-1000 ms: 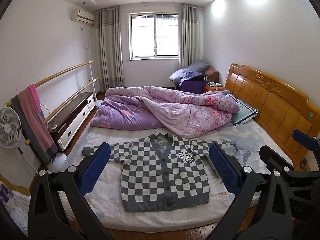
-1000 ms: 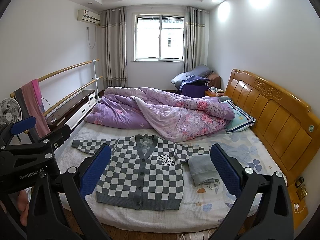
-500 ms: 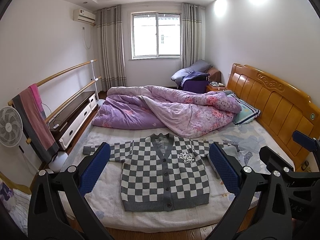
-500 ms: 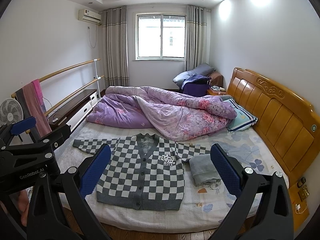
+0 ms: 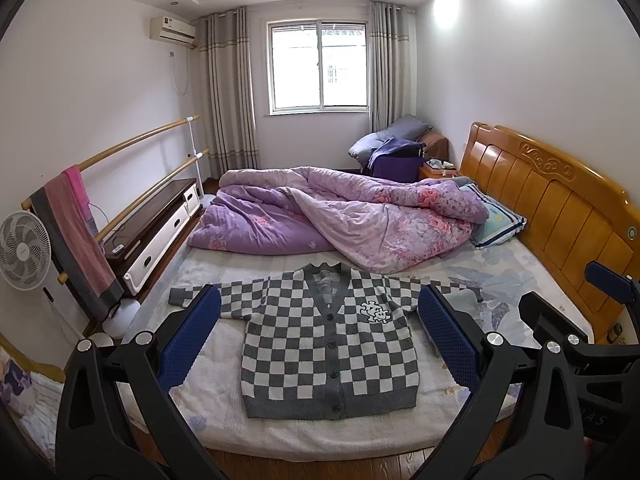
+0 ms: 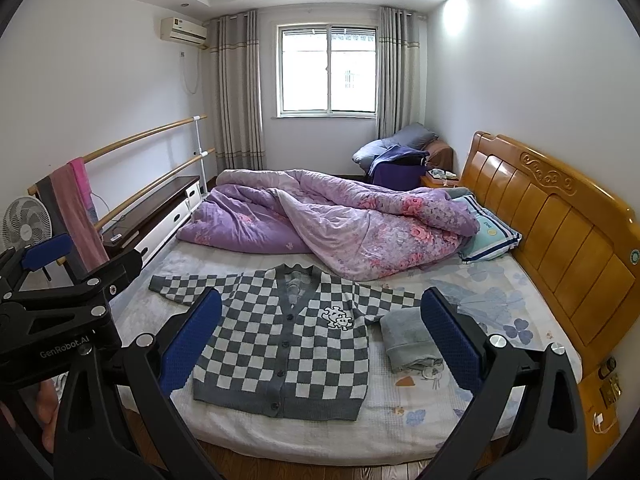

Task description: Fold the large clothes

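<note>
A grey and white checkered cardigan (image 5: 328, 344) lies flat, buttoned, face up on the near part of the bed (image 5: 520, 284), sleeves spread sideways. It also shows in the right wrist view (image 6: 280, 344). My left gripper (image 5: 320, 332) is open and empty, held well back from the bed's foot edge. My right gripper (image 6: 320, 336) is open and empty too, at about the same distance. The left gripper's body shows at the left of the right wrist view (image 6: 60, 312).
A crumpled purple quilt (image 5: 340, 216) covers the far half of the bed. A folded grey garment (image 6: 408, 340) lies right of the cardigan. A wooden headboard (image 5: 560, 208) is on the right. A fan (image 5: 22, 252), towel rail and low cabinet (image 5: 156, 220) stand on the left.
Both views have shifted slightly; the room sits a little differently in frame. The cardigan has not moved and both grippers stay open.
</note>
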`<state>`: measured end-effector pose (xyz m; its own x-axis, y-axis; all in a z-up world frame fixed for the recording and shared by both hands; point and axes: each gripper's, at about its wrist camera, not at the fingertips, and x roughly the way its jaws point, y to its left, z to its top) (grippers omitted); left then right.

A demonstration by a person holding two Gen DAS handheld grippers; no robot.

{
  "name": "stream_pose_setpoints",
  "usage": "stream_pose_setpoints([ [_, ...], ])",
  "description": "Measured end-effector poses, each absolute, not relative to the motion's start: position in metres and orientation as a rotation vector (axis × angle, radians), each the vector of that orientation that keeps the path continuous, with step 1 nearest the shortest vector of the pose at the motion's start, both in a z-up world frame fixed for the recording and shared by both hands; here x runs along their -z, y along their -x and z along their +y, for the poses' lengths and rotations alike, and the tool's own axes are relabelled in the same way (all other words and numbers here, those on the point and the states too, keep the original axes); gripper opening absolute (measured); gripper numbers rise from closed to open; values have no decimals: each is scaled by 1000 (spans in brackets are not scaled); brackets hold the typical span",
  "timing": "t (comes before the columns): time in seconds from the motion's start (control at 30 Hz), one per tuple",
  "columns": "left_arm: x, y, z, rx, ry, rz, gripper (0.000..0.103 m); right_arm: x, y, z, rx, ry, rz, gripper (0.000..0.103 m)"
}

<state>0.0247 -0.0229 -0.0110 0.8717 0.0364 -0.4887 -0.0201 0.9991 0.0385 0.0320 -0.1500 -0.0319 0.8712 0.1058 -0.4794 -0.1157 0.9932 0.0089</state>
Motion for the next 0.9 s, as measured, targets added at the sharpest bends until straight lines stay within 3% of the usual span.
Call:
stream_pose_setpoints([
  [0.9, 12, -41, -57, -71, -53, 525, 98, 48, -64, -217, -190, 0, 526, 96],
])
